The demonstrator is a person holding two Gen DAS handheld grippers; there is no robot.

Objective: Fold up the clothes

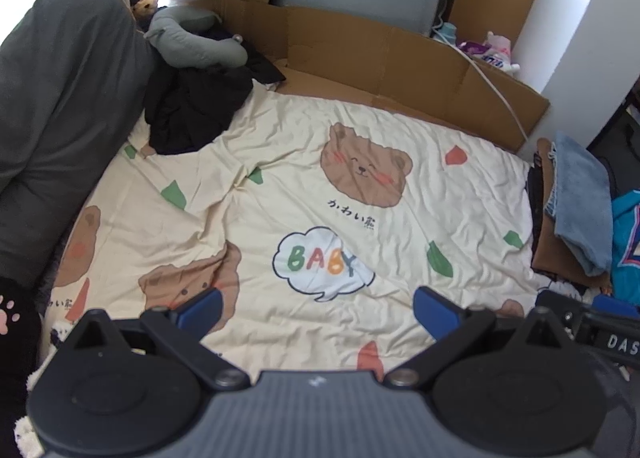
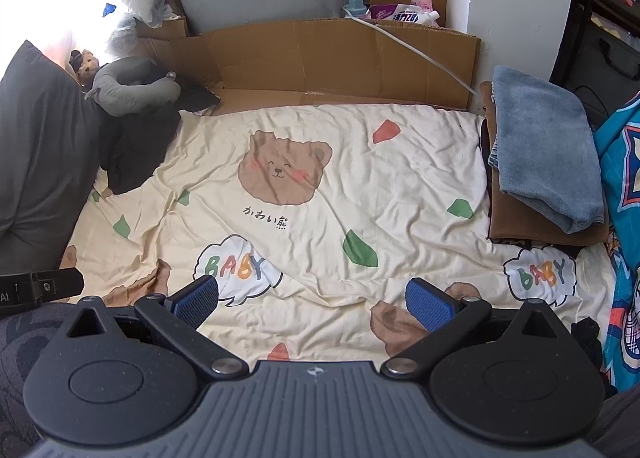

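A crumpled black garment (image 1: pixel 196 106) lies at the far left of the bed, also in the right wrist view (image 2: pixel 136 150). A stack of folded clothes sits at the right edge, a blue one (image 1: pixel 580 202) (image 2: pixel 540 154) on a brown one (image 2: pixel 532 226). A bright blue printed garment (image 2: pixel 624 194) lies further right. My left gripper (image 1: pixel 316 308) is open and empty above the cream bear sheet (image 1: pixel 460 198). My right gripper (image 2: pixel 312 300) is open and empty above the sheet (image 2: pixel 420 178).
A dark grey pillow (image 1: pixel 60 114) lies along the left. A grey neck pillow (image 1: pixel 192 42) and a small plush bear (image 1: pixel 146 2) sit at the far left corner. Cardboard (image 1: pixel 400 66) lines the far side, with a white cable (image 2: pixel 416 50) and bottles behind.
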